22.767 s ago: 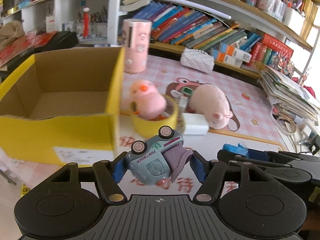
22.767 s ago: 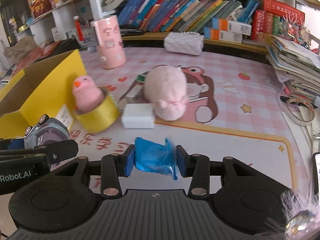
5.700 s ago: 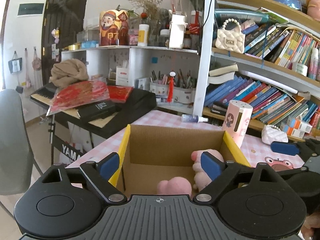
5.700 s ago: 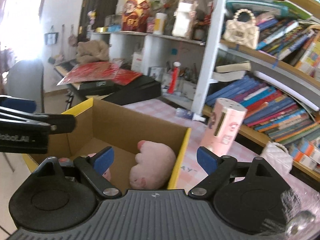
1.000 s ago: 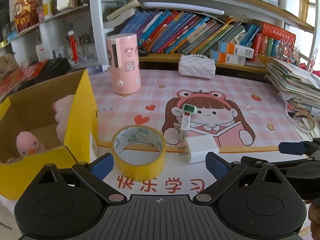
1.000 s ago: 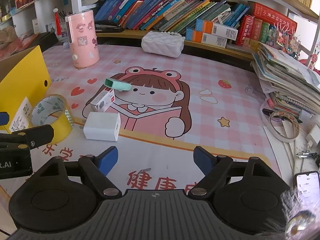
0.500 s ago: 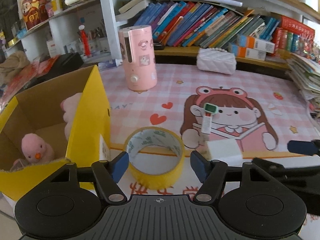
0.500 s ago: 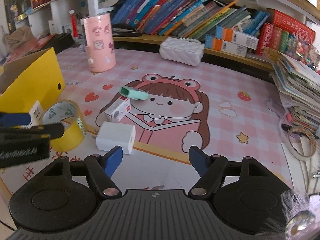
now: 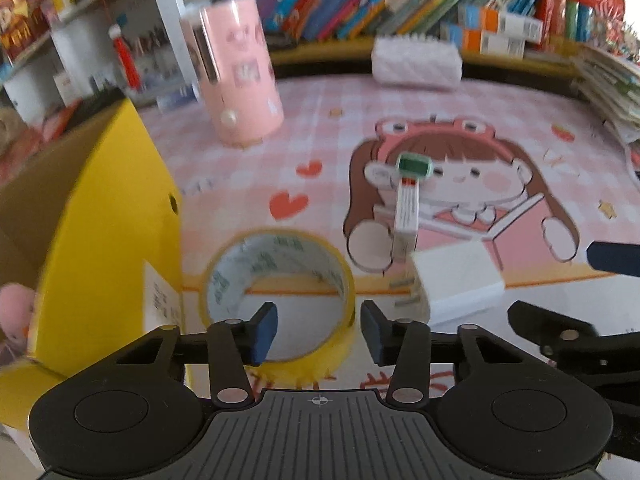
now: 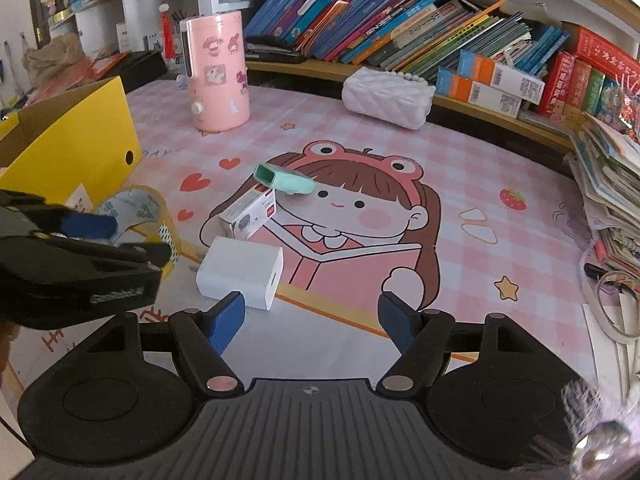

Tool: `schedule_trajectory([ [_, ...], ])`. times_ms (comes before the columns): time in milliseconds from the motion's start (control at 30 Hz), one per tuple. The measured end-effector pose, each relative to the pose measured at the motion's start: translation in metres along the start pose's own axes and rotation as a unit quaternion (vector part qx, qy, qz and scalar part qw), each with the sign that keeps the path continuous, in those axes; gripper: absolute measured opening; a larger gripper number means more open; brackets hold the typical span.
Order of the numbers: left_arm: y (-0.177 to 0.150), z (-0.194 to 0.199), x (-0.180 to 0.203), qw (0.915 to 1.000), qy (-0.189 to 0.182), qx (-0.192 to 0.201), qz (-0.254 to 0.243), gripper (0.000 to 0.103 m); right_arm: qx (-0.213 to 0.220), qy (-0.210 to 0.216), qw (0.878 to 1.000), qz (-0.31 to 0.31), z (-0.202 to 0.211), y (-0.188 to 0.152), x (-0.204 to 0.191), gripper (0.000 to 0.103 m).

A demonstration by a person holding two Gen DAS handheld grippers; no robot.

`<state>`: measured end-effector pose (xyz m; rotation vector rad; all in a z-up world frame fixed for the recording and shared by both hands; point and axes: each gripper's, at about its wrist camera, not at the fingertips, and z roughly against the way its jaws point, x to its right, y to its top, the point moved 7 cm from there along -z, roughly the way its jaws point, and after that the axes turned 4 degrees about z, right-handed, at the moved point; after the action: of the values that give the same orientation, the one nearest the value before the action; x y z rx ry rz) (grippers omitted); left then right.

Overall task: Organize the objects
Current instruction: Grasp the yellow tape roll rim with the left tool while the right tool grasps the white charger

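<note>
Through my left camera, my left tongs (image 9: 318, 334) hang low over the tape roll (image 9: 280, 292). The jaws straddle the roll's near right wall, one pad inside the ring and one outside it, with a gap on each side, so they are released and grasp nothing. The roll lies flat on the surface (image 9: 520, 320), just beside the yellow box (image 9: 116, 216) on its left. A pink plush (image 9: 16, 312) shows at the box's near edge. To the right of the roll sits a white charger (image 9: 456, 276), and behind it a small carton (image 9: 406, 216) with a green case (image 9: 414, 165) at its far end. A pink canister (image 9: 236, 72) stands upright further back. The view is blurred.

Through my right camera, my right tongs (image 10: 310, 322) are spread wide and empty above the surface (image 10: 480, 248). The charger (image 10: 240, 266) lies just ahead of the left pad; I cannot tell whether they touch. The carton (image 10: 248, 212) and the green case (image 10: 285, 178) lie beyond it. My left tongs (image 10: 92, 236) reach in from the left over the tape roll (image 10: 140, 208), with the box (image 10: 72, 140) behind and the canister (image 10: 216, 72) beyond. A white purse (image 10: 386, 96) rests near the bookshelf (image 10: 400, 32).
</note>
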<state>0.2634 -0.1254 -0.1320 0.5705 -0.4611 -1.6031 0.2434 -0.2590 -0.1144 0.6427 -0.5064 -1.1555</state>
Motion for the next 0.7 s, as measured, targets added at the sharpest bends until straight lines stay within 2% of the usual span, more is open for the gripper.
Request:
schedule_trajectory([
  [67,-0.001,-0.004,0.0,1.0,-0.002,0.0,-0.007,0.038,-0.003,0.004,1.0,0.004,-0.002,-0.001,-0.002,0.073],
  [133,0.0,-0.007,0.003,0.9998,-0.017,-0.003,-0.009,0.027,-0.005,0.008,1.0,0.01,-0.003,-0.002,-0.005,0.074],
  [300,0.001,-0.006,0.001,0.9985,-0.051,-0.008,0.018,0.01,-0.009,0.019,0.999,0.024,-0.009,-0.002,-0.014,0.08],
  [467,0.013,0.018,-0.013,0.9921,-0.086,0.025,0.088,0.009,-0.001,0.028,0.998,0.051,-0.014,0.001,-0.027,0.083],
  [700,0.03,0.061,-0.026,0.9864,-0.087,0.083,0.112,0.009,0.006,0.036,0.997,0.061,-0.034,0.009,-0.04,0.083],
])
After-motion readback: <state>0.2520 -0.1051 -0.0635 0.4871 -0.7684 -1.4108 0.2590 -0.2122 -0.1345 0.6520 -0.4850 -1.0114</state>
